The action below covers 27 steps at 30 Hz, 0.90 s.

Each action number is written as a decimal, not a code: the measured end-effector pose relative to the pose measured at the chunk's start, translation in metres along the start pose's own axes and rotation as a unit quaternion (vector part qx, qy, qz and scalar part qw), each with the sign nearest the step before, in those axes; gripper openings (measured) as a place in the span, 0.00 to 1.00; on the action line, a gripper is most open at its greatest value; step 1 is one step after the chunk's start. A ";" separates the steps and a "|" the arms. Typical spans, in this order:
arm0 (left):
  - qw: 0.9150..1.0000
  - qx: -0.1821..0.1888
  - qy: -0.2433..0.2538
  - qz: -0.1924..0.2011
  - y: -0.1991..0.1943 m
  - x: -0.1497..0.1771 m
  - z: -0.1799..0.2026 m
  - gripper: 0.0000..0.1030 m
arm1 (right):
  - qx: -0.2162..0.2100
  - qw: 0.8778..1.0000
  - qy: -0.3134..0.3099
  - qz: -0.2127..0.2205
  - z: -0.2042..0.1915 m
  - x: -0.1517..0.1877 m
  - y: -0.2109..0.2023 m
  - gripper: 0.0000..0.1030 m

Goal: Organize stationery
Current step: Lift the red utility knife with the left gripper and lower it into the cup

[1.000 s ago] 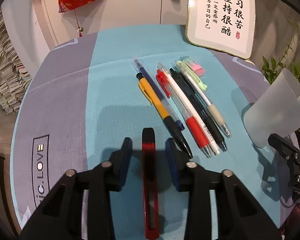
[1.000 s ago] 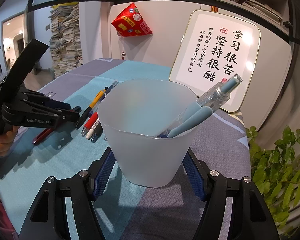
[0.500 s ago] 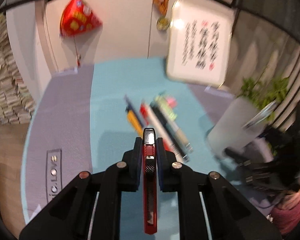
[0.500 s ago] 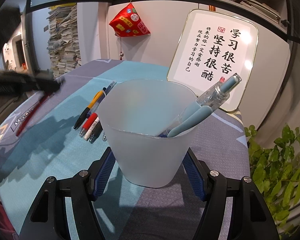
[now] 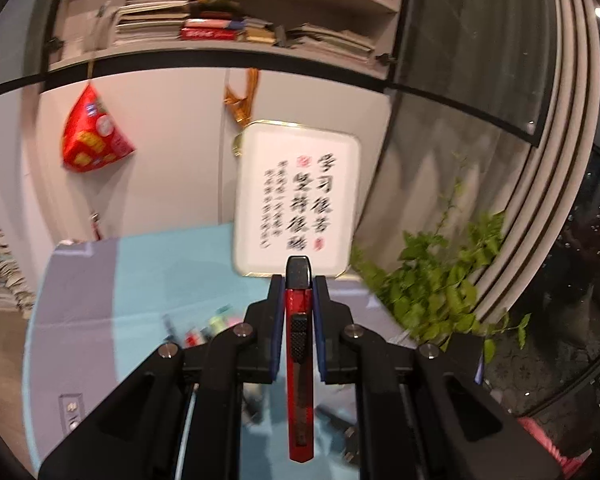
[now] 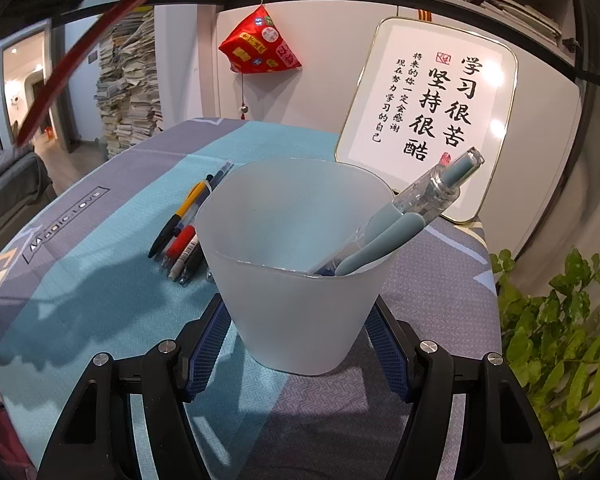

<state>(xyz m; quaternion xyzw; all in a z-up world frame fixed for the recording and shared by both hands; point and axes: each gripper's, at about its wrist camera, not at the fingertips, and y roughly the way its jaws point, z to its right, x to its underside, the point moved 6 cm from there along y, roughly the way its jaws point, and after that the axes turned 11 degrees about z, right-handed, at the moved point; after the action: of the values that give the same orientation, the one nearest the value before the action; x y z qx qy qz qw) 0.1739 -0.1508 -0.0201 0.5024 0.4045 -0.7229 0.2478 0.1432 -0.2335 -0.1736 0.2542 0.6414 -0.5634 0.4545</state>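
My left gripper (image 5: 298, 286) is shut on a red utility knife (image 5: 299, 360), held lengthwise between the pads and raised well above the table. The same red utility knife (image 6: 84, 52) shows as a blurred streak at the upper left of the right wrist view. My right gripper (image 6: 298, 344) is shut on a frosted white cup (image 6: 296, 264) that stands on the tablecloth with a pale blue pen (image 6: 416, 208) leaning inside it. Several pens (image 6: 184, 228) lie in a row on the cloth left of the cup; the pens (image 5: 204, 330) are partly hidden behind my left fingers.
A framed calligraphy board (image 6: 432, 116) leans against the wall behind the cup. A red pouch (image 6: 258, 46) hangs on the wall. A green plant (image 6: 560, 328) stands off the table's right edge. Stacked papers (image 6: 130, 80) rise at the far left. The blue-grey tablecloth (image 6: 100, 264) covers the table.
My left gripper closed on the red utility knife and lifted it off the cloth, tilting up toward the wall. The right gripper and cup stayed still.
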 end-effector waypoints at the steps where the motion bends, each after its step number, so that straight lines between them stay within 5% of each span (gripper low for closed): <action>1: 1.000 0.004 0.000 0.002 0.008 -0.001 0.006 0.11 | 0.000 1.000 0.000 0.000 0.000 0.000 0.000 0.67; 13: 1.000 0.015 -0.013 -0.014 0.060 0.007 0.030 0.11 | 0.004 1.000 -0.011 0.001 -0.003 0.000 -0.001 0.67; 27: 0.999 0.010 -0.009 -0.040 0.063 0.028 0.026 0.11 | 0.009 1.000 -0.018 0.002 -0.007 -0.001 -0.002 0.67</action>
<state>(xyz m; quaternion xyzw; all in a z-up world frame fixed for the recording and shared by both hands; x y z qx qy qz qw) 0.1979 -0.2059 -0.0624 0.4819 0.4144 -0.7408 0.2175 0.1395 -0.2270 -0.1724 0.2493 0.6278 -0.5728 0.4643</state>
